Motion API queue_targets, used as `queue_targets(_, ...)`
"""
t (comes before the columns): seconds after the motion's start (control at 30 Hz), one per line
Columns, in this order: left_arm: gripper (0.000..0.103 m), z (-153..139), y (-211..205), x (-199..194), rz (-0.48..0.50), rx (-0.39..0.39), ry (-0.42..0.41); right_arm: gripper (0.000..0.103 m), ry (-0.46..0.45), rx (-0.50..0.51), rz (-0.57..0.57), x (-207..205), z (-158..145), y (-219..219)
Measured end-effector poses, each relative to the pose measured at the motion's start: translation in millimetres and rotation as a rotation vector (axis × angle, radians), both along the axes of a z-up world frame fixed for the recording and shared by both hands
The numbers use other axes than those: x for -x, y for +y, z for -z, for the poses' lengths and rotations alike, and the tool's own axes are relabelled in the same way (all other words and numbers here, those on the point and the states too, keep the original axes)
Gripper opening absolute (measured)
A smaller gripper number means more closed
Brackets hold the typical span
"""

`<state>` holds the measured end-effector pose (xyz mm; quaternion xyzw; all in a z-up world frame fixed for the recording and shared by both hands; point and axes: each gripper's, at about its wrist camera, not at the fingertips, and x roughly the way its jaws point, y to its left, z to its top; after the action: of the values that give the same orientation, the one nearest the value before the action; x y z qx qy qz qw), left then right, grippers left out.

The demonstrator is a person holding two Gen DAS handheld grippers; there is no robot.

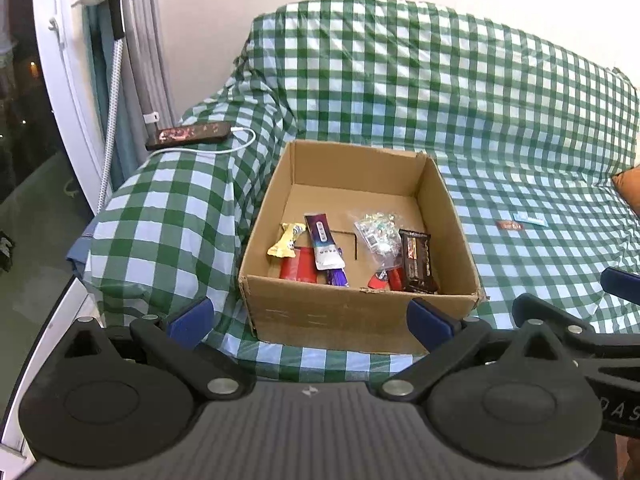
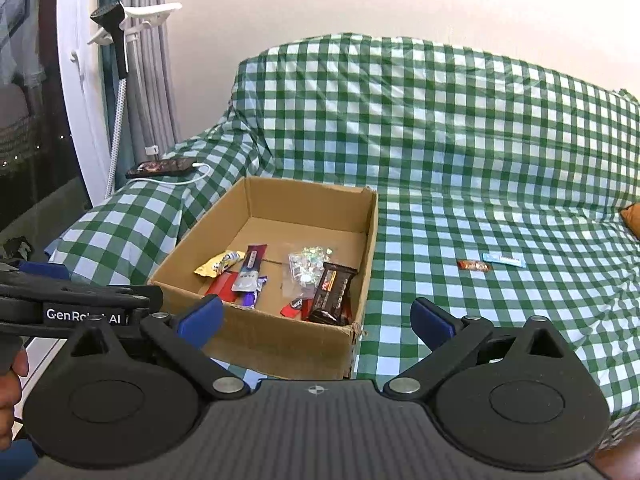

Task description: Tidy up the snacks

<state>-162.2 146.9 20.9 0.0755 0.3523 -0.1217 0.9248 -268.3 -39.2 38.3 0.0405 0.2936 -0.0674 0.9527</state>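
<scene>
Both tools idle, jaws spread wide, nothing held. Left gripper [image 1: 310,318] sits low, square in front of the cardboard box [image 1: 360,312]; right gripper [image 2: 316,320] hangs beside it, box ahead and to its left.

Box already holds most of the haul: yellow wrapper [image 2: 220,263], purple sachet [image 2: 250,268], clear bag of small candies [image 2: 306,266], dark brown bar [image 2: 334,294], red packs underneath.

Two snacks not yet in: a small orange-brown packet [image 2: 474,266] and a pale blue packet [image 2: 504,259], lying just beside each other on the cloth, ahead and right of the right gripper, well apart from the box.

Handling, judged: both look flat, light, foil-wrapped, so likely slick and crinkly. They lie flush on soft fabric, so pinching across the narrow width at mid-length seems best; the risk is catching cloth with the wrapper.

Surface: green-and-white checked cover [image 2: 460,160] over a sofa, rumpled and yielding. Phone [image 2: 164,166] on a white cable rests on the armrest beyond the box. Curtain and plain wall behind.
</scene>
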Motion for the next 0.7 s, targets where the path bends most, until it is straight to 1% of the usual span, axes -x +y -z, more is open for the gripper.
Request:
queue_targets(0.3, 0.103, -5.2, 3.0, 5.7, 0.000, 0.004, -0.017, 0.100, -0.019, 0.007, -0.001, 5.2, -5.0, 3.6)
queue_targets(0.7, 0.103, -2.6, 0.9, 2.3, 0.003, -0.004, -0.004, 0.100, -0.002, 0.002, 0.000, 1.2, -1.2, 1.4)
